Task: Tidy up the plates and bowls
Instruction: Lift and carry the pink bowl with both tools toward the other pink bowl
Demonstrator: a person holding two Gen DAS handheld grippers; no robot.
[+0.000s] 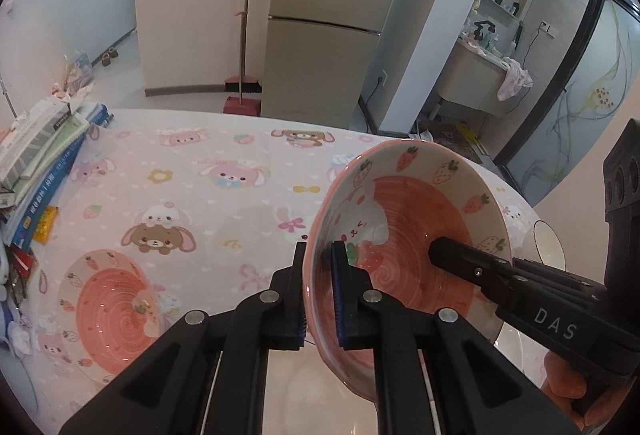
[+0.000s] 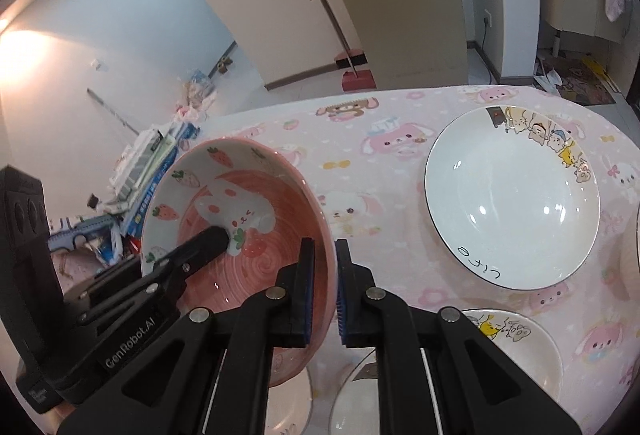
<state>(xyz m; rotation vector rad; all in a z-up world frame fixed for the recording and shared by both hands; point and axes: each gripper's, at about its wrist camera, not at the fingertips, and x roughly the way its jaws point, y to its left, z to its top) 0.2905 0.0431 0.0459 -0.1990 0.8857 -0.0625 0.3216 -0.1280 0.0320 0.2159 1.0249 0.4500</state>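
Left gripper point(image 1: 319, 291) clamped on one rim of the pink strawberry bowl point(image 1: 408, 219); right gripper point(image 2: 325, 291) clamped on the opposite rim. Bowl held tilted, clear of the desk point(image 1: 208, 203). Second strawberry bowl point(image 1: 108, 311) resting on the desk at left. White cartoon plate point(image 2: 512, 195) lying flat at right.
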